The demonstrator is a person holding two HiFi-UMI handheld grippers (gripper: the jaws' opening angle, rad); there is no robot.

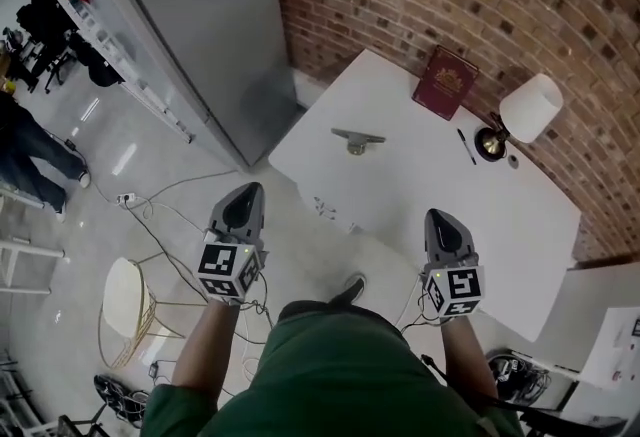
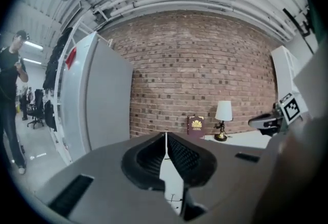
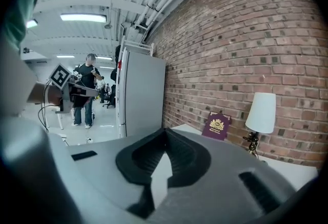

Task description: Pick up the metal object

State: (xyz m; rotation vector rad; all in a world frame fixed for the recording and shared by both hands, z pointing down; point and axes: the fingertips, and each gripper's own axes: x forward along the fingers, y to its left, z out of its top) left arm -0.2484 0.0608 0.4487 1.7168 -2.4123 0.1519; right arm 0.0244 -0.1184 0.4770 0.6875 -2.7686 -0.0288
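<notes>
Pickup not begun: metal object (image 1: 357,139) lies untouched at centre frame on the worktop (image 1: 420,195); left tongs (image 1: 248,193) and right tongs (image 1: 441,219), both shut and empty, hover lower in frame, well short.

The head view looks steeply down from high, back from the table (image 1: 420,195). Both gripper views sit low before the table, facing level across it; all three share the book (image 2: 196,125) and lamp (image 3: 261,113) at its far side.
</notes>
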